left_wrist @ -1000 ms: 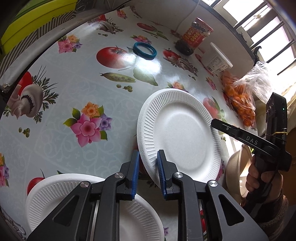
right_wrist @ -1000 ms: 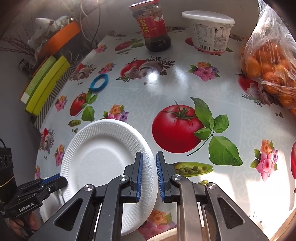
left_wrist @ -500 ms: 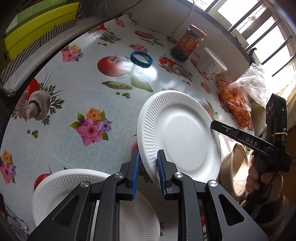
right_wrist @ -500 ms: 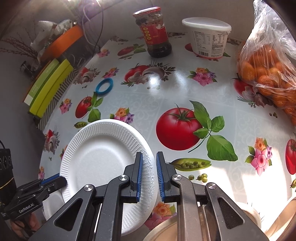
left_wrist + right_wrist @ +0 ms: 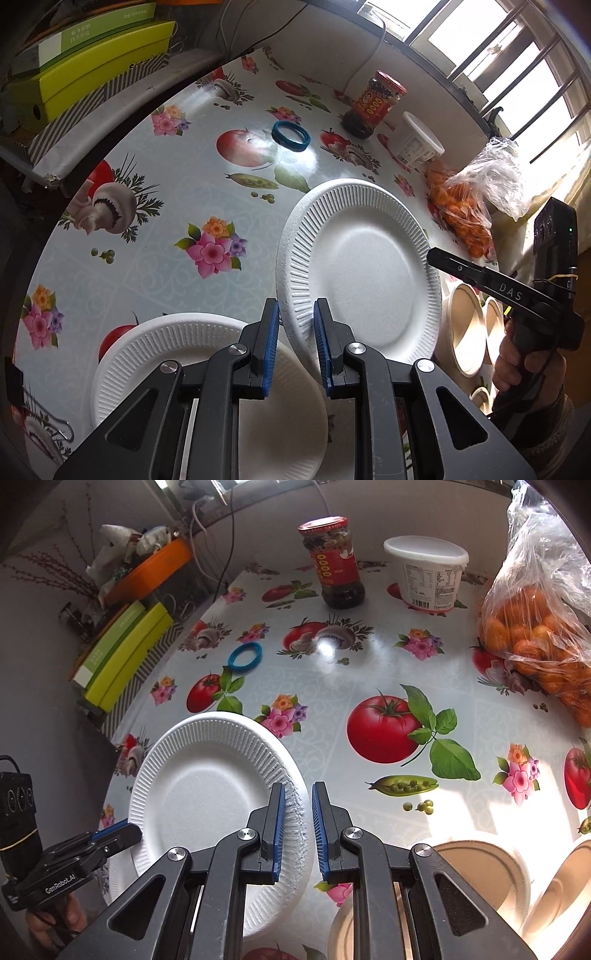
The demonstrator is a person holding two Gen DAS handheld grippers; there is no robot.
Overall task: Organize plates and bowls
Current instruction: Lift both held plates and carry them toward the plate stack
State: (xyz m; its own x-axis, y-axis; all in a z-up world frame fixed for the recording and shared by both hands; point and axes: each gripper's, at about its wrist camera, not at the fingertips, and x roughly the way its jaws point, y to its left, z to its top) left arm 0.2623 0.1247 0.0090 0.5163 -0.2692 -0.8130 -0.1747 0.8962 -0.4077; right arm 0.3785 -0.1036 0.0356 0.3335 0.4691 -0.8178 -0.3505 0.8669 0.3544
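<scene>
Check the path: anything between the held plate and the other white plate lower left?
Nothing visible. The held plate sits pinched by both grippers, left and right; only bare tablecloth separates it from the second plate.

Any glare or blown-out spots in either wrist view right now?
Left wrist view: window is blown out, and glare sits on the tablecloth by the blue ring. Right wrist view: specular spot on the mushroom print, with hard sunlight across the lower right.

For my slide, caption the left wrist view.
Both grippers hold one plate above another plate.
</scene>
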